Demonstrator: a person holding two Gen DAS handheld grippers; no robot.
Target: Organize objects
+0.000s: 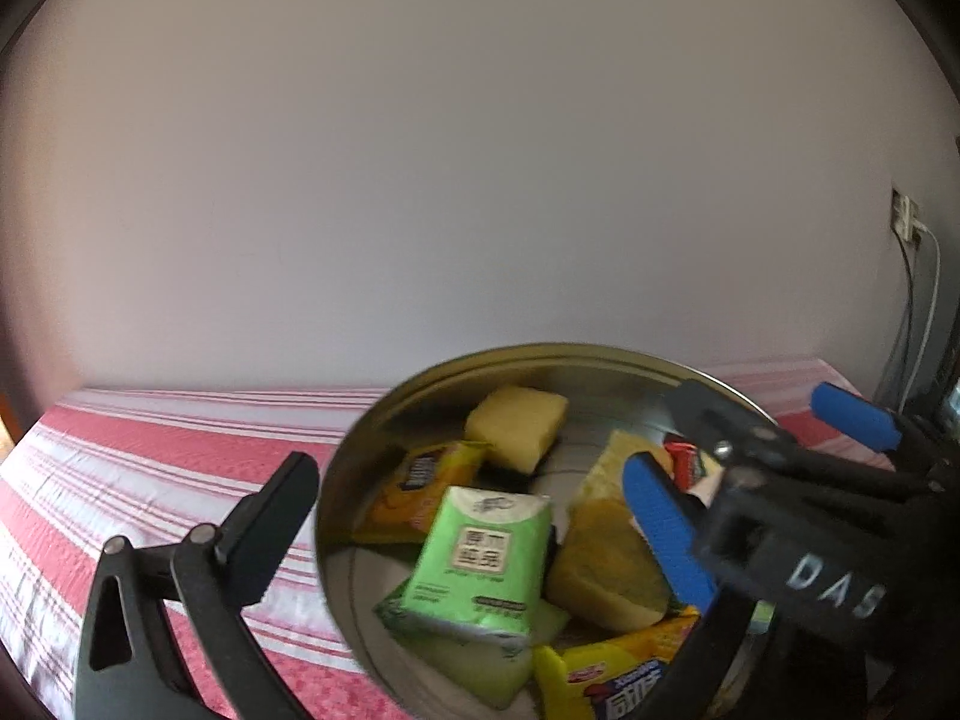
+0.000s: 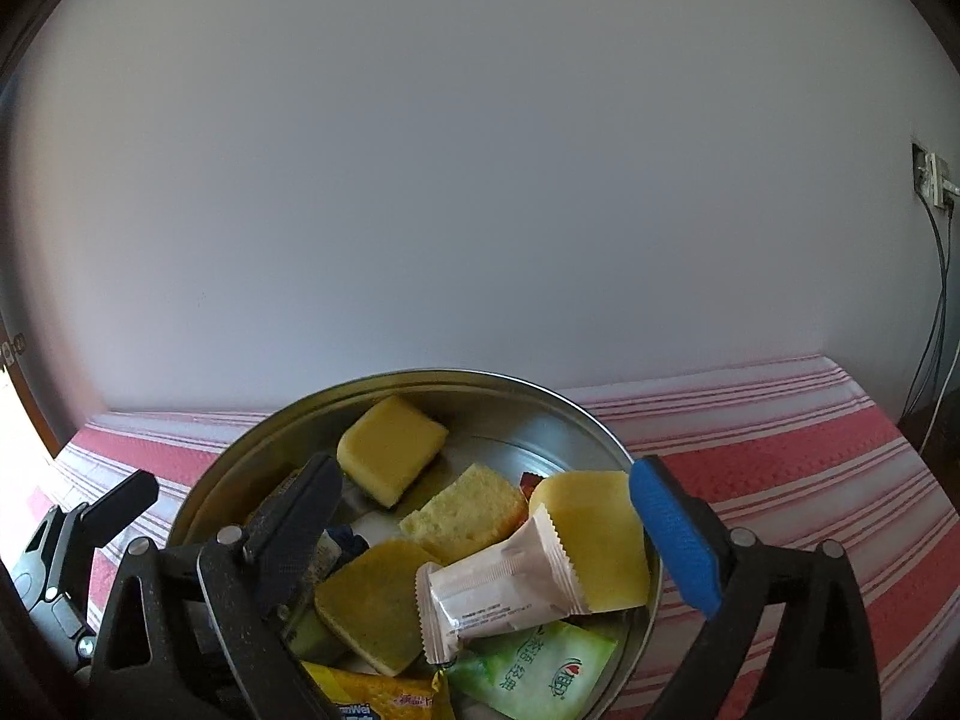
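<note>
Round metal bowl [image 2: 558,420], crinkly packets [image 2: 501,591]

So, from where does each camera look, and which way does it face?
Left wrist: on the left hand-held gripper, facing the metal bowl of snacks from its left; its open jaws show, and the right hand-held gripper beside it.
Right wrist: on the right hand-held gripper, over the bowl; its open jaws show.
Both share the bowl, the striped cloth and the wall.
</note>
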